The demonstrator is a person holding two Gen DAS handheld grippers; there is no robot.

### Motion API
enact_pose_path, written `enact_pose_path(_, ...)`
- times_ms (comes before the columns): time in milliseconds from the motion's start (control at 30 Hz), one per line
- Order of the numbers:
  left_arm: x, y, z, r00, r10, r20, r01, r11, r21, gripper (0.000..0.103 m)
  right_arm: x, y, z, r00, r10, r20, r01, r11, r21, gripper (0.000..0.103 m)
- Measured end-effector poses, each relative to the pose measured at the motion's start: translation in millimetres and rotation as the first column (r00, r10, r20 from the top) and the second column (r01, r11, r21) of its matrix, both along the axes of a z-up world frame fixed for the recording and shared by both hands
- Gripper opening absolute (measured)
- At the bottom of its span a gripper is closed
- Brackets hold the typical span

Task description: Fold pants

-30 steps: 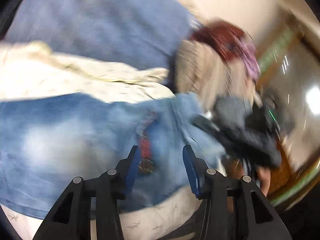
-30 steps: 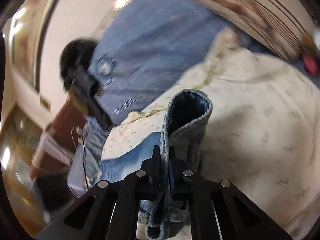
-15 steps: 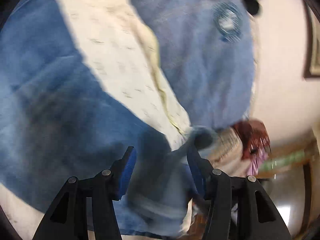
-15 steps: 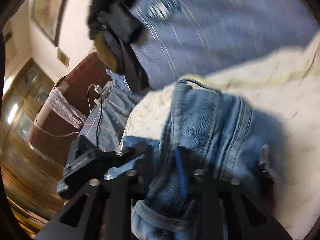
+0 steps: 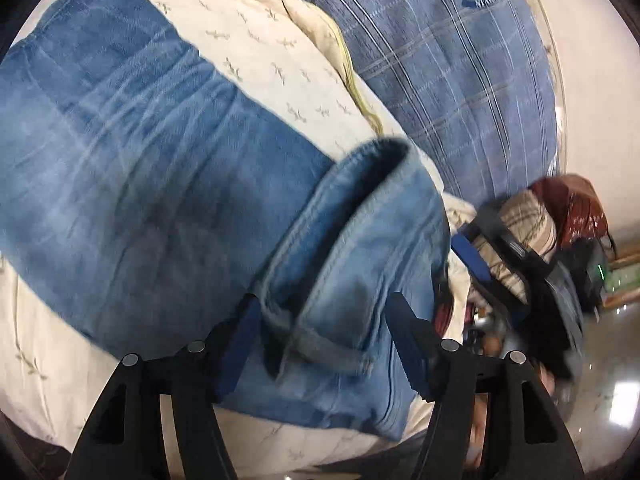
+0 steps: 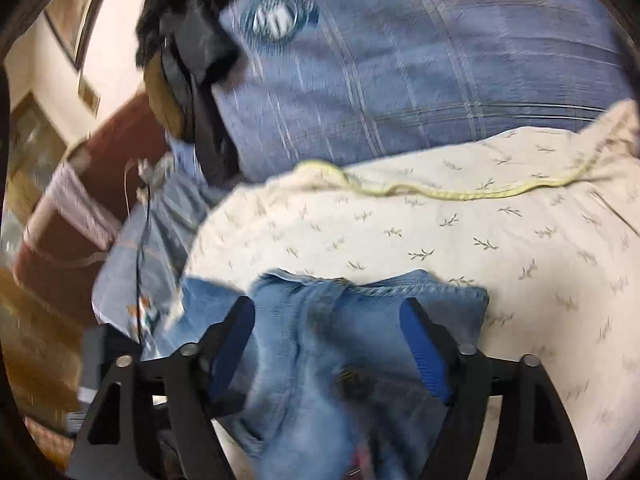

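Note:
Blue denim pants (image 5: 152,184) lie folded on a cream patterned bedsheet (image 5: 256,40). In the left wrist view a leg hem (image 5: 376,168) lies doubled back on top of the pants. My left gripper (image 5: 324,340) is open, its jaws standing either side of this folded end, just above it. In the right wrist view the pants' end (image 6: 360,340) lies under my right gripper (image 6: 328,344), which is open with the denim between its spread jaws. The right gripper's blue finger (image 5: 472,256) shows at the right of the left wrist view.
A blue plaid pillow (image 6: 420,60) lies beyond the sheet (image 6: 440,232). Dark clothing (image 6: 192,52) is piled at its left end. A brown headboard or chair (image 6: 80,200) and a cable (image 6: 144,240) stand at the bed's edge. More clothes (image 5: 560,216) lie at the right.
My right gripper held the pant leg hem raised, carried it over onto the pants and has opened, letting it go. My left gripper stayed open and moved over the folded end.

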State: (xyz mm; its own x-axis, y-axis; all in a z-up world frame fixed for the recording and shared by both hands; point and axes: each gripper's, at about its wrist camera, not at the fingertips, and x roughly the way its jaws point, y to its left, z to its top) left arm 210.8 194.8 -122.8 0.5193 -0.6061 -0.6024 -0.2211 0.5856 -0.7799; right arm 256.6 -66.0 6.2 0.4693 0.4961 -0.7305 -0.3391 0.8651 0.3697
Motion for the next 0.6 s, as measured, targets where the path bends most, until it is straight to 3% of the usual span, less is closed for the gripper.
enact_pose_path(100,-4,-2,-1,0.999,-0.048,0.004,0.047,0.999,0.021,0.062,13,17,-14,0.999,0.037,0.021,-0.034,0.991,-0.129,0.076)
enact_pose_path(133,1,-11,-4,0.997,-0.072,0.000,0.071,0.996,0.050,0.053,15,23,-18,0.999,0.035,0.027,-0.030,0.985,-0.170,0.064)
enact_pose_path(167,1,-13,-6,0.997,-0.078,-0.011,0.079,0.991,0.108,0.035,16,28,-21,0.999,0.042,0.020,-0.037,0.979,-0.199,0.051)
enact_pose_path(200,-2,-11,-5,0.997,-0.070,-0.010,0.071,0.983,0.167,0.031,17,35,-26,0.999,0.048,0.012,-0.043,0.970,-0.238,0.046)
enact_pose_path(233,-1,-12,-3,0.997,-0.074,0.002,0.072,0.981,0.181,0.022,17,42,-29,0.998,0.058,0.011,-0.053,0.962,-0.270,0.035)
enact_pose_path(267,-8,-3,6,0.997,-0.067,0.030,0.060,0.981,0.184,0.017,16,51,-30,0.997,0.080,0.000,-0.077,0.958,-0.277,0.017)
enact_pose_path(333,-19,10,30,0.993,-0.026,0.115,0.006,0.985,0.170,0.016,8,62,-23,0.997,0.075,0.034,-0.060,0.945,-0.322,0.016)
enact_pose_path(400,-29,17,52,0.984,-0.005,0.177,-0.040,0.967,0.253,0.015,-1,68,-12,0.992,0.084,0.097,-0.049,0.947,-0.316,0.016)
enact_pose_path(433,-31,21,51,0.987,-0.001,0.163,-0.047,0.956,0.290,0.016,1,68,-12,0.992,0.078,0.096,-0.046,0.954,-0.297,0.016)
enact_pose_path(533,-17,26,11,0.999,-0.026,-0.039,0.037,0.942,0.335,0.024,22,68,-45,0.997,0.072,-0.023,-0.075,0.957,-0.282,0.021)
enact_pose_path(600,-19,42,1,0.998,0.014,-0.058,0.002,0.965,0.262,0.027,25,69,-64,0.997,0.079,-0.023,-0.082,0.946,-0.315,0.024)
